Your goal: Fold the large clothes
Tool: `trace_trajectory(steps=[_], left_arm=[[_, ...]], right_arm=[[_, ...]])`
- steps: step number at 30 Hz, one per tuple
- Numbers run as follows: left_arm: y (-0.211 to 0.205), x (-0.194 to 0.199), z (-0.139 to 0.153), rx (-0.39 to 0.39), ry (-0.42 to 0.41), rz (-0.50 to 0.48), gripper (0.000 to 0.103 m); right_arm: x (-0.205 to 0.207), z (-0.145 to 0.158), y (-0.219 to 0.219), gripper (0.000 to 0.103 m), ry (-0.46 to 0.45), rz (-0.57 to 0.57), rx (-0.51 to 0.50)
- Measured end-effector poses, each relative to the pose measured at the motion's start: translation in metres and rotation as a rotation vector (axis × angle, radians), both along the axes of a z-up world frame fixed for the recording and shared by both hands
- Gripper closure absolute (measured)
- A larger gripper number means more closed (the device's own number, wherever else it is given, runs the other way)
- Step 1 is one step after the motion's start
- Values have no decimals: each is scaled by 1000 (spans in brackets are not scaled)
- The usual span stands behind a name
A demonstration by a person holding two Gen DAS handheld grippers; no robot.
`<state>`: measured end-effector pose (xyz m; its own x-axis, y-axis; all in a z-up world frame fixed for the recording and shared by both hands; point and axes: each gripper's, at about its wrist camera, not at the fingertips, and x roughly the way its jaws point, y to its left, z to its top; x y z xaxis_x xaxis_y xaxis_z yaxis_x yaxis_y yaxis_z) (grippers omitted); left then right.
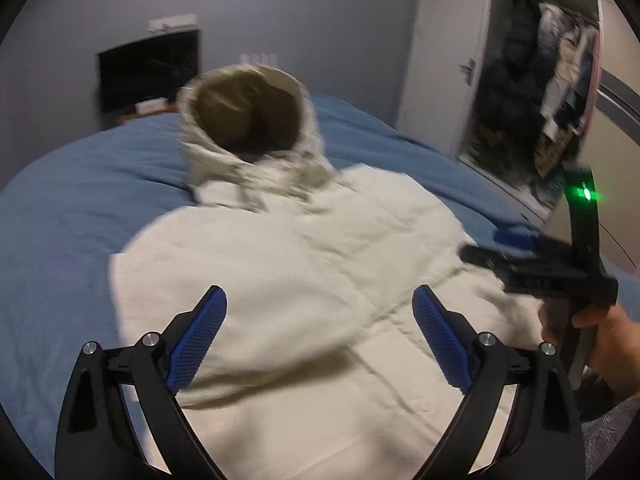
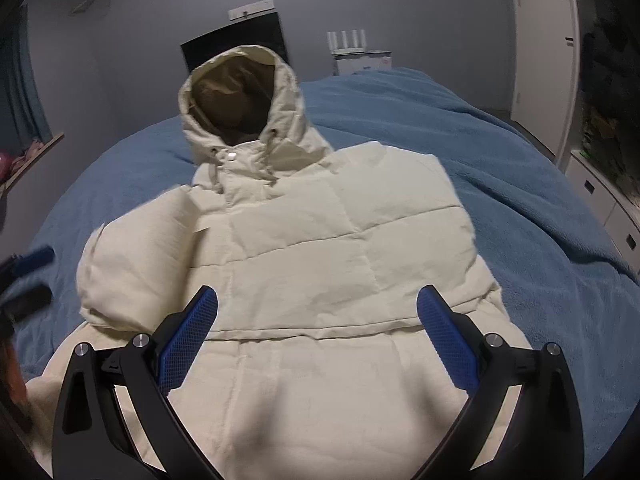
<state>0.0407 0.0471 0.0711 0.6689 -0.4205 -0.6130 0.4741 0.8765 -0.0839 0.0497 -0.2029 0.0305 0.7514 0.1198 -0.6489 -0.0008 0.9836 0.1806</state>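
A cream hooded puffer jacket (image 1: 304,264) lies front up on a blue bed, hood (image 1: 248,112) at the far end standing open. It also shows in the right wrist view (image 2: 320,264), with both sleeves folded in over the body. My left gripper (image 1: 320,304) is open and empty above the jacket's lower part. My right gripper (image 2: 318,304) is open and empty above the lower front. The right gripper also shows at the right of the left wrist view (image 1: 496,246), held by a hand. The left gripper shows at the left edge of the right wrist view (image 2: 28,276).
The blue bed cover (image 2: 500,184) spreads around the jacket. A dark screen (image 1: 148,72) stands against the far wall. An open wardrobe (image 1: 532,92) full of clothes is at the right. A white box with a router (image 2: 360,56) sits beyond the bed.
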Motion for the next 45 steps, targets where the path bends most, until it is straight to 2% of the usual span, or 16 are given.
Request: trace_trajectory(steps=[3,7,13,17,19,21,24,25,26,27,29,31,32,33,39,45], left_arm=[[33,6,8,-30,7,103,10],[74,27,-1,-79,92,250,10],[117,56,-29,20,141,451,10],[156,69,-47,-74,232,571,10],[165,70,-50,-94,250,599,10],[163,71,-52,-76,257,594,10],[158,70,-53,-56,252,583,10],[158,71,-54,-57,254,579,10],[157,72,-56,-60,258,572,10],[156,73,-57,-60,264,567,10],[154,76,-61,-55,278,559,10],[152,78,-65,-42,293,555,10],[152,79,-66,-38,295,555,10],[151,80,-67,-33,298,556,10],[150,80,-73,-36,320,543,10],[135,82,-79,8,328,494,10]], right_arm=[[-1,7,24,7,-13,70,-32],[0,12,77,7,-28,205,-113],[9,9,168,7,-28,445,-255],[13,-3,229,7,-44,588,-378],[12,-15,253,7,-64,626,-467],[14,-27,271,7,-77,642,-537],[18,-44,282,9,-91,600,-628],[18,-48,281,11,-97,583,-651],[19,-52,280,21,-100,563,-670],[21,-53,278,30,-98,552,-674],[24,-53,270,41,-91,542,-653],[26,-50,263,58,-97,535,-627],[26,-46,259,71,-108,519,-619],[25,-42,255,76,-116,502,-604],[26,-15,219,79,-134,417,-461],[28,14,165,79,-150,286,-332]])
